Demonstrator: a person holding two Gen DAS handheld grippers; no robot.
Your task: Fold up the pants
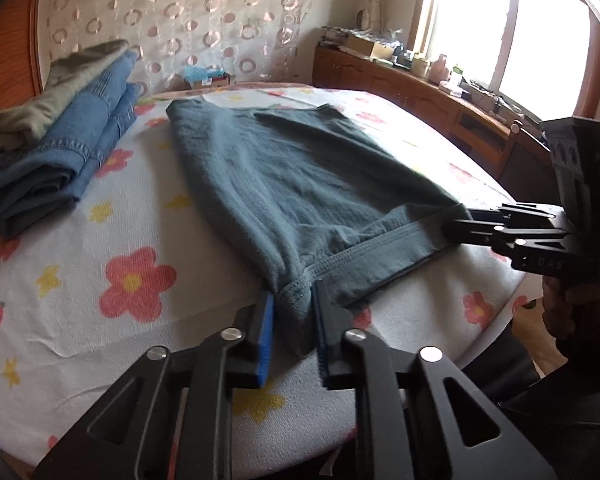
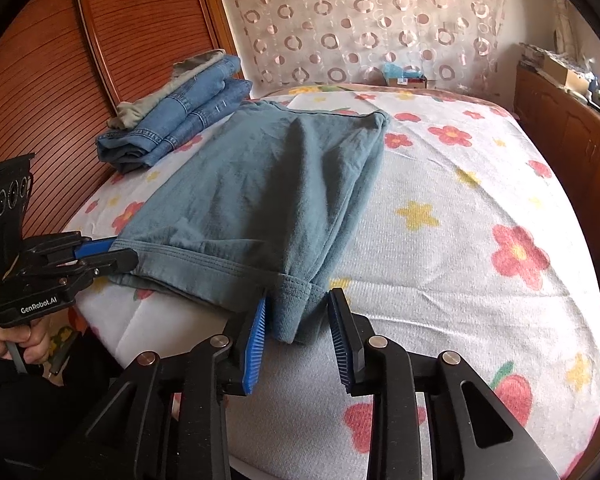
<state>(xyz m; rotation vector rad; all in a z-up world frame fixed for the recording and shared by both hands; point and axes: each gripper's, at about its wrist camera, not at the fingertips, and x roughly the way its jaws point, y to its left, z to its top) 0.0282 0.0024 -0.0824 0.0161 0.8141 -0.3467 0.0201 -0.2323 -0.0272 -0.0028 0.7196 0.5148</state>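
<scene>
pants, teal, half folded, both near corners between the jaws

step in hand: taking the near hem at both corners, by my reading, ready to carry it over toward the far edge. to do it well, pinch both corners through every layer, lift them level and together, keep the hem taut between the grippers, and lay edge on edge without dragging the lower layer.

pants [image 2: 260, 184]: lie flat on the flowered bed cover [image 2: 480, 200], near hem at the bed's near edge, far edge close to the stack of folded jeans [image 2: 180, 120].

left gripper [image 1: 294, 338]: jaws narrowly apart, hem corner bunched between them, blue pads [image 1: 265, 344] close against the cloth; firm grip not certain.

right gripper [image 2: 298, 338]: jaws wider, other hem corner hanging between them, clear gap at the right pad; no hold yet.
</scene>
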